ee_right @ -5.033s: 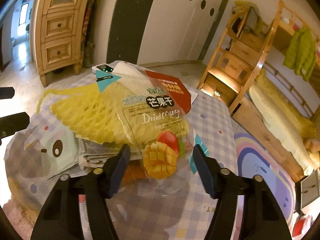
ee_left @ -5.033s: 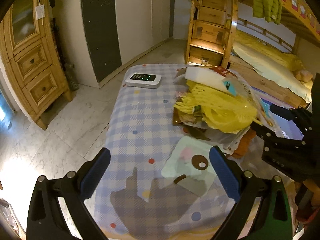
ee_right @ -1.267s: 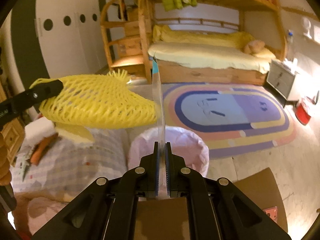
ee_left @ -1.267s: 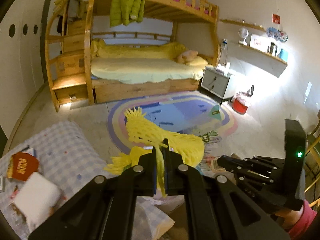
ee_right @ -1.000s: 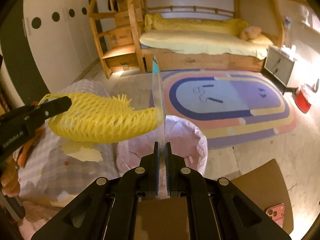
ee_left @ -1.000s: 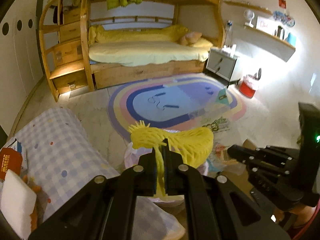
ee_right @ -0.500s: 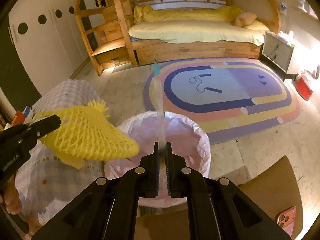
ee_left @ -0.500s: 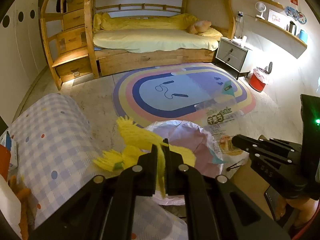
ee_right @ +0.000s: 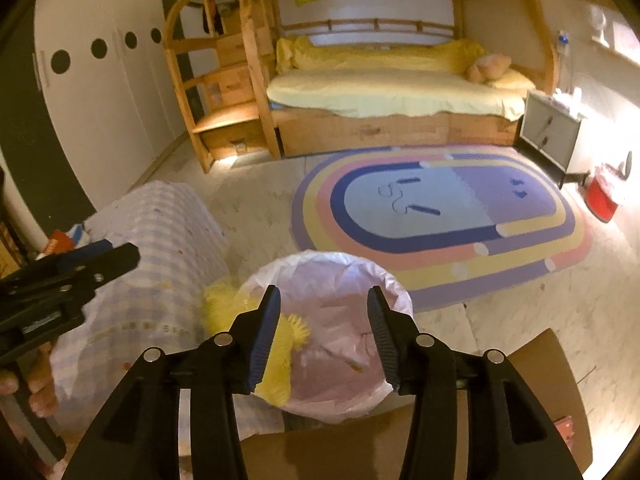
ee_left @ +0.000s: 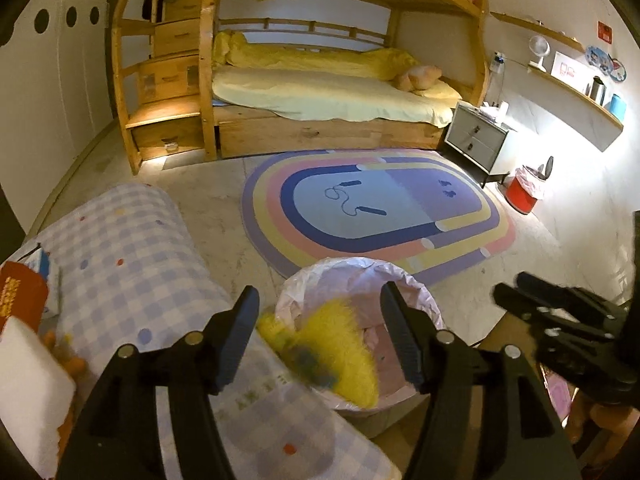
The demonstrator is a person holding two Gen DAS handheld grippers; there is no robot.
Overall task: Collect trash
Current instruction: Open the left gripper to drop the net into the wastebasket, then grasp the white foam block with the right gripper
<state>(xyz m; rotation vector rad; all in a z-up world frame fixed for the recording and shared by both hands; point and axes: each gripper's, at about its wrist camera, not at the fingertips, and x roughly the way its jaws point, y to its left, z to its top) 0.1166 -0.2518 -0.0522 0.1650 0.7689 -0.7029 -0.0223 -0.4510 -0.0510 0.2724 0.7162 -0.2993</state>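
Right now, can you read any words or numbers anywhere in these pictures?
None can be read.
Red packet on the checked cloth: yellow print, too blurred.
Clear wrapper falling beside the pink-lined bin: printed characters, smeared.
Red wall sign: too small.

Child's bedroom in a home: wooden bunk bed with yellow bedding, rainbow rug, nightstand.

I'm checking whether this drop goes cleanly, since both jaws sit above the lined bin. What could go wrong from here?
1. The yellow foam net is blurred mid-fall at the near rim of the pink-lined bin; it may catch on the rim or spill onto the checked tablecloth.
2. The left gripper and right gripper, jaws opening with nothing between them, hover close together over the bin and may bump.
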